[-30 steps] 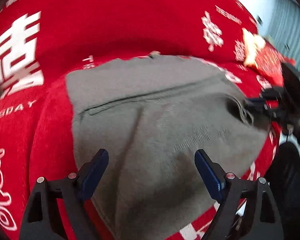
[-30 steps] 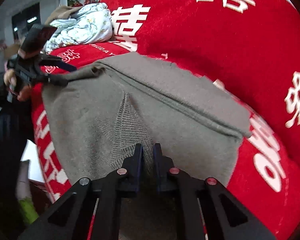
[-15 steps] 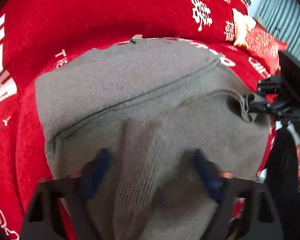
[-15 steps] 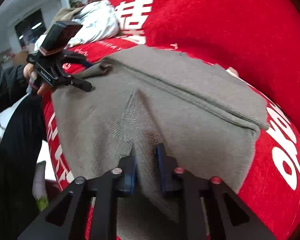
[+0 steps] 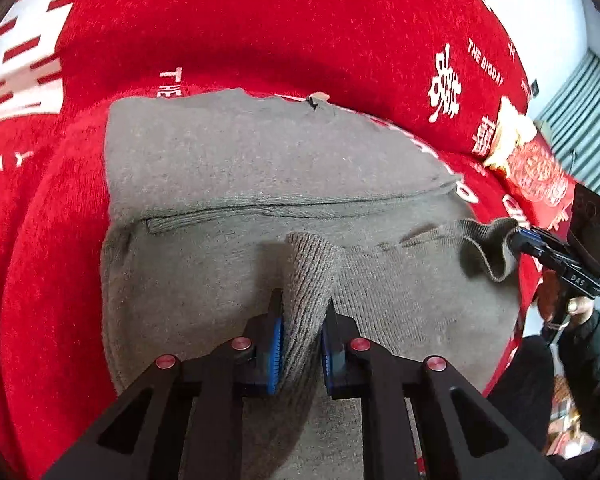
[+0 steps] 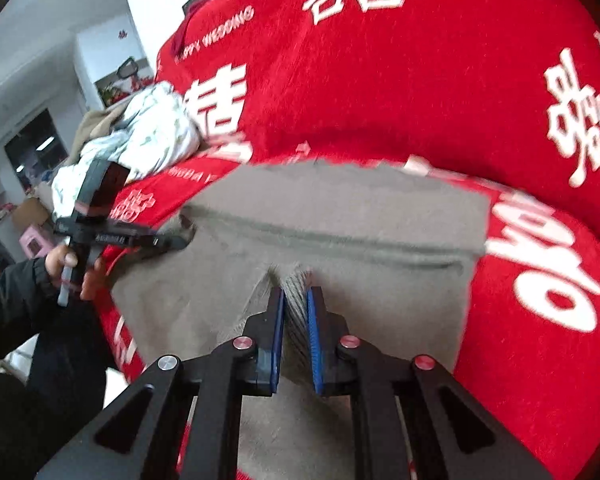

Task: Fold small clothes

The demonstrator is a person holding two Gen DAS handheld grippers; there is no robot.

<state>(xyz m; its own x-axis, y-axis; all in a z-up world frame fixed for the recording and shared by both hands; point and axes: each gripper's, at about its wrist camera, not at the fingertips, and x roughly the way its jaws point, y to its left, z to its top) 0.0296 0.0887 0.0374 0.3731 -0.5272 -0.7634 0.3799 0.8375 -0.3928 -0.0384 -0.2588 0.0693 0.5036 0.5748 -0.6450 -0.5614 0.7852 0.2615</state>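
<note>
A grey-brown knitted garment (image 5: 228, 184) lies spread on a red cloth with white lettering (image 5: 260, 40); it also shows in the right wrist view (image 6: 360, 216). My left gripper (image 5: 302, 312) is shut on a ribbed fold at the garment's near edge. In the left wrist view my right gripper (image 5: 524, 238) pinches the garment's right corner. In its own view my right gripper (image 6: 296, 300) is shut on a ribbed fold, and my left gripper (image 6: 172, 242) holds the left corner.
A bundle of white patterned cloth (image 6: 140, 140) lies at the far left of the red surface. A red and gold cushion (image 5: 536, 168) lies at the far right. The surface's near edge drops off beside each hand.
My left gripper came down and closed on the garment's near edge, raising a ribbed fold. My right gripper stayed shut on its corner, and both ends are lifted slightly.
</note>
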